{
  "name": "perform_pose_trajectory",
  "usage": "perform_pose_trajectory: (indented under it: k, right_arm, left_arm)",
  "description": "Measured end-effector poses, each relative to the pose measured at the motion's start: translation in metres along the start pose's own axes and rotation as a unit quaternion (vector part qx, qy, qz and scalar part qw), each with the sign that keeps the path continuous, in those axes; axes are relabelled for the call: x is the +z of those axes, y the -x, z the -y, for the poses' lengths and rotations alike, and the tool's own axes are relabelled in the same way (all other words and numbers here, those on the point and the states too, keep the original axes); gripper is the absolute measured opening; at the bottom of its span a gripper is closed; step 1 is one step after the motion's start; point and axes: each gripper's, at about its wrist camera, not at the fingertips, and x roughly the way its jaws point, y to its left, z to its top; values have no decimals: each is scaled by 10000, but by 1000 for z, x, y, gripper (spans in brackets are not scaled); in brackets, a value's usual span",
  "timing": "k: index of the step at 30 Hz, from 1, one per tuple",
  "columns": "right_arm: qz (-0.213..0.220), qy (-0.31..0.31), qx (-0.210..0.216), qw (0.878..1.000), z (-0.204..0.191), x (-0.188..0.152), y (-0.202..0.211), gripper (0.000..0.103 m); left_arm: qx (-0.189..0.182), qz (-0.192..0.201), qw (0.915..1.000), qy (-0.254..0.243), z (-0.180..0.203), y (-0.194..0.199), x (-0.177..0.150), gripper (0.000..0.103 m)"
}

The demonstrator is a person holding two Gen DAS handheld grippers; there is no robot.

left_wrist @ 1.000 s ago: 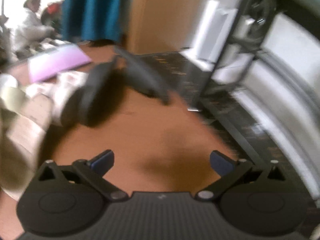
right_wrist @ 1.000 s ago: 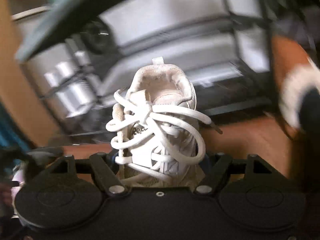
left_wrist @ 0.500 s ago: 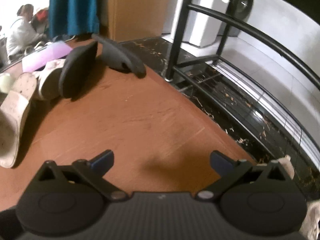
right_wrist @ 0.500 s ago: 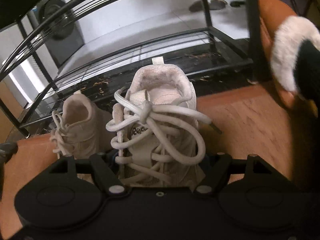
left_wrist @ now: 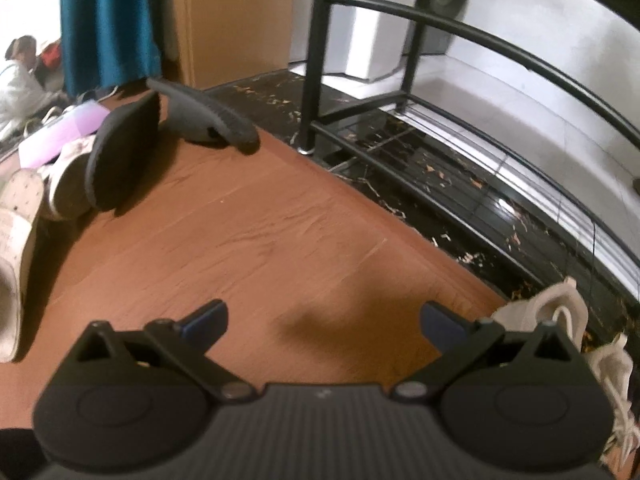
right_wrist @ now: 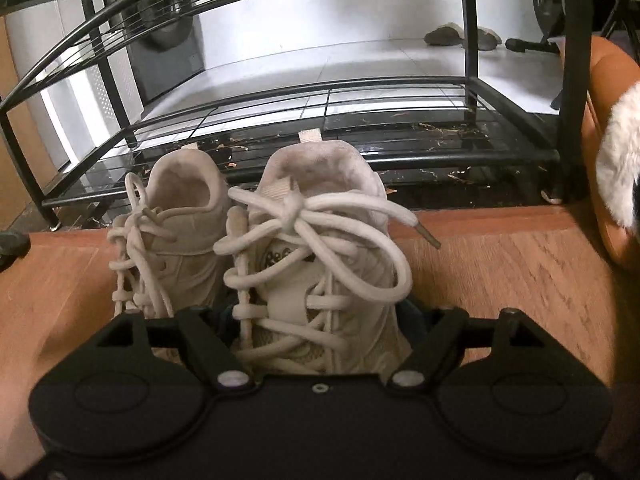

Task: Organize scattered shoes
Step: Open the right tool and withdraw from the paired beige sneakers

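Observation:
My right gripper (right_wrist: 320,316) is shut on a beige laced sneaker (right_wrist: 340,176), gripping its front part with the heel pointing at the black metal shoe rack (right_wrist: 576,80). A matching sneaker (right_wrist: 180,216) stands on the wooden floor close to its left, also heel toward the rack. My left gripper (left_wrist: 322,314) hangs open over bare floor with nothing between its fingers. In the left wrist view a beige sneaker (left_wrist: 556,304) shows behind the right finger. Two black slippers (left_wrist: 120,152) (left_wrist: 208,116) lie tipped at the upper left.
White sandals (left_wrist: 16,224) and a pink box (left_wrist: 64,136) lie at the far left, beyond them a seated person (left_wrist: 16,76) and a teal curtain (left_wrist: 108,20). A fur-trimmed slipper (right_wrist: 620,160) pokes in at the right edge. The rack's low shelf (right_wrist: 400,80) carries no shoes.
The right gripper has carried the sneaker toward the rack and brought it beside its matching mate. The left gripper's view has swung right; the sneaker now shows at its lower right.

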Motion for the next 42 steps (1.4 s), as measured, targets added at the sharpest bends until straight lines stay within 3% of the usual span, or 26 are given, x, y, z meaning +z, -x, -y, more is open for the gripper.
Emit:
perform_pose_trajectory:
  k: [10,17,26,30,34,37,39,40,42]
  right_arm:
    - [240,-303,86,9992,2,4,-5,77]
    - [256,-539,208,9980,11,-2,-6,84]
    - [884,-1167,395,9884,25,21,53,85]
    - [180,-582,329,9976,29,27,64,85]
    - [-770,-401,357,9956,24,7,50,86]
    - [-1018,-243,120,9944,18,-3,31,81]
    - [-949,-161,217,9951,18,-2,29,80]
    - [-936,-104,280,9952,17,-1,29,71]
    - [-896,239,195,9955,12,-2,30,67]
  left_arm:
    - [-87,-132,9999,-24,1,-3,-1,102]
    - [-106,-192,9995,-245,10,-6,-4,102]
    - [-202,-388,9990,62,2,-10,-3,102]
    - [-228,-469,9985,153,0,-13,-2,102]
    - [-245,-558,9981,119,2,-15,-4,102]
    - [-255,-591,9979,91,3,-16,-4,102]
    - [-266,-573,9979,147,1,-15,-4,102]
    - [-270,-571,9978,177,0,-15,-4,102]
    - [-273,-603,9975,260,-2,-16,-3,102]
